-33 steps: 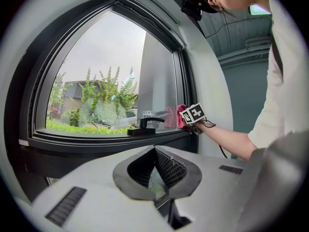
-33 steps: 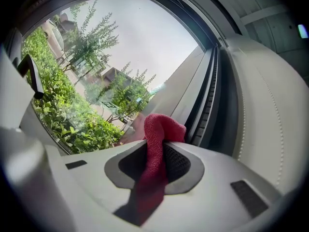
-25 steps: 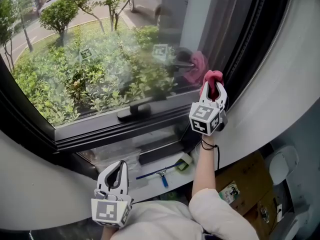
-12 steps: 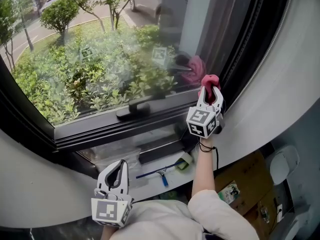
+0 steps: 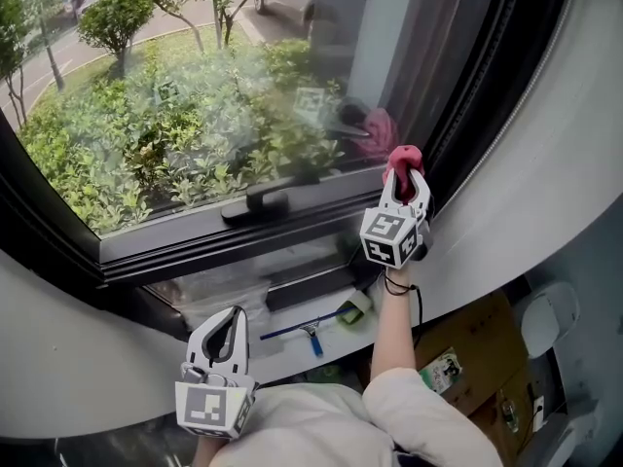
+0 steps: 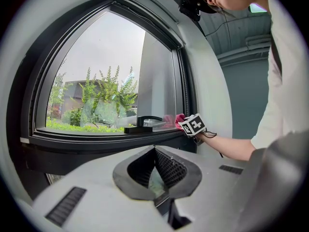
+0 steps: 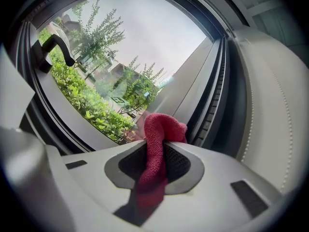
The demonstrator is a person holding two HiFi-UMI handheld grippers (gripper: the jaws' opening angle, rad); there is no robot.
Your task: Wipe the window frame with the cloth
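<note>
My right gripper [image 5: 403, 175] is shut on a red cloth [image 5: 403, 157], whose bunched end sticks out past the jaw tips. The cloth presses into the lower right corner of the dark window frame [image 5: 456, 139], where the bottom rail [image 5: 195, 251] meets the upright. In the right gripper view the cloth [image 7: 161, 129] sits beside the frame's ribbed channels [image 7: 215, 95]. My left gripper [image 5: 227, 321] hangs low by the person's body, shut with nothing in it. The left gripper view shows its jaws [image 6: 155, 150] closed, with the right gripper [image 6: 192, 124] and cloth [image 6: 179, 118] far off at the frame.
A black window handle [image 5: 255, 203] stands on the bottom rail. On the sill below lie a blue-handled squeegee [image 5: 310, 337] and a green sponge [image 5: 352, 311]. A cardboard box [image 5: 467, 348] sits lower right. The curved white wall [image 5: 545, 144] flanks the frame.
The right gripper with the cloth has shifted slightly left along the frame's lower right corner. The left gripper has stayed where it was.
</note>
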